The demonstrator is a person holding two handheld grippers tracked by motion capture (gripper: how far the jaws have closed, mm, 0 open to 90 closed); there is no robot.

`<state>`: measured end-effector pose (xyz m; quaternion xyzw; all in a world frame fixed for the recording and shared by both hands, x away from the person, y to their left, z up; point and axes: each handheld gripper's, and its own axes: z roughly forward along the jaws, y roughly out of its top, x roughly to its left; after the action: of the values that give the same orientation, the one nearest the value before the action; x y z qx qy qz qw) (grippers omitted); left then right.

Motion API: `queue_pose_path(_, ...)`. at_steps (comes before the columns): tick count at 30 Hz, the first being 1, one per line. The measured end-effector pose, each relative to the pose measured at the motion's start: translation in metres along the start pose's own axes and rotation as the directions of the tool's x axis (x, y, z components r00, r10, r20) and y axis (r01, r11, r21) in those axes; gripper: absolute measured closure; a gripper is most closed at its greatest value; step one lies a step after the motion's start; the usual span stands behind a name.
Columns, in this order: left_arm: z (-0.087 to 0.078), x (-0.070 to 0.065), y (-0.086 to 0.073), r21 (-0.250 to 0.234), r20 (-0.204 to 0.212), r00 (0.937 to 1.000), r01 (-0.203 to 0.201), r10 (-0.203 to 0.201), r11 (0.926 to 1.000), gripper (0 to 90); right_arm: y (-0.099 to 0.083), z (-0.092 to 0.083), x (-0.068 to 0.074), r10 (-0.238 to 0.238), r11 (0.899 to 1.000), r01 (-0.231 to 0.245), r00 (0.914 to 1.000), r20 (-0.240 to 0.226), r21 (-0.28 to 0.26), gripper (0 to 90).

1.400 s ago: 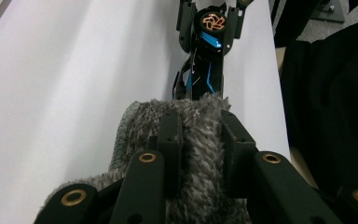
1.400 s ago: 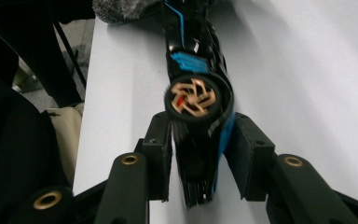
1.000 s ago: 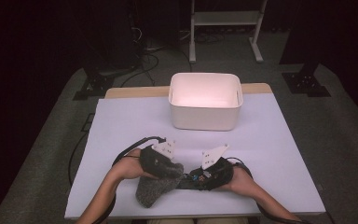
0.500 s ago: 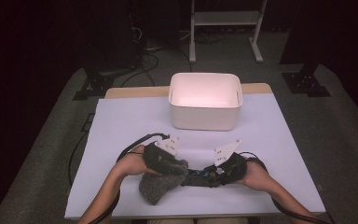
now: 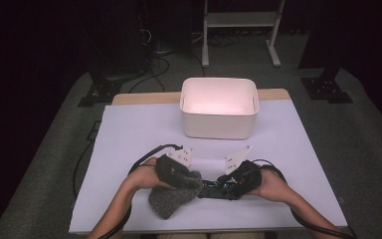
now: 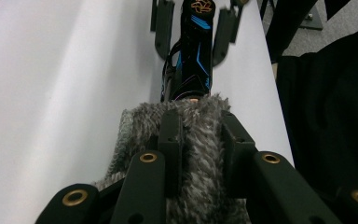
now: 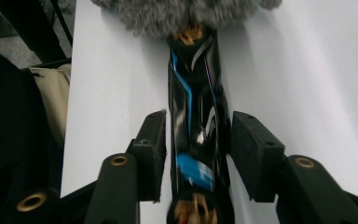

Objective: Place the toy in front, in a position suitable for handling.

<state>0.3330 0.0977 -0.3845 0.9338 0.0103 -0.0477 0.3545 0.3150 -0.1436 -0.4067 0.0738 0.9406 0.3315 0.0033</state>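
Your left tool (image 6: pixel 200 140) clamps the grey fuzzy pouch (image 5: pixel 171 199) at lower centre of the bench (image 5: pixel 129 134). Your right tool (image 7: pixel 198 154), jaws just opening, brackets without pinching the black-and-blue case (image 7: pixel 196 116); it may slip back out of the pouch.

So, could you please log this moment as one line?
left gripper: shut on fuzzy grey pouch | right gripper: open around black case

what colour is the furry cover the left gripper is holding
Grey, a fuzzy pile. The furry cover shows best in the left gripper view.
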Motion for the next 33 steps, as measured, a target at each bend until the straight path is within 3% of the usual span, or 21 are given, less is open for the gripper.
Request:
queue_pose_path(5,0.000,-0.001,0.001,0.005,-0.004,1.0000,0.001,-0.001,1.0000,73.6,0.017,0.010,0.000,-0.018,0.999,0.019,0.9998,-0.001,0.030,54.2)
queue_pose_path(11,0.000,-0.001,0.002,0.011,-0.005,1.0000,-0.008,0.008,0.9999,73.5,0.027,0.025,0.002,-0.068,0.991,0.065,0.9975,0.020,0.113,55.2)
queue_pose_path(17,-0.006,0.001,-0.008,-0.025,-0.011,0.9996,0.025,-0.025,0.9994,73.6,0.024,0.023,0.003,-0.064,0.993,0.062,0.9977,0.021,0.100,55.6)
queue_pose_path(23,-0.005,0.001,-0.026,-0.022,-0.011,0.9978,0.064,-0.065,0.9977,73.6,0.017,0.019,0.005,-0.065,0.994,0.062,0.9974,0.031,0.090,55.8)
queue_pose_path(24,-0.002,0.002,-0.028,-0.023,-0.028,0.9978,0.059,-0.060,0.9980,73.6,0.015,0.018,0.005,-0.059,0.995,0.057,0.9978,0.030,0.081,55.8)
queue_pose_path(27,0.004,0.004,-0.029,-0.062,-0.003,0.9972,0.075,-0.075,0.9953,73.7,0.014,0.017,0.004,-0.049,0.997,0.047,0.9984,0.028,0.069,55.9)
queue_pose_path(33,0.007,0.003,-0.023,-0.061,0.015,0.9978,0.065,-0.064,0.9961,74.1,0.015,0.018,0.007,-0.077,0.995,0.074,0.9964,0.035,0.073,56.3)
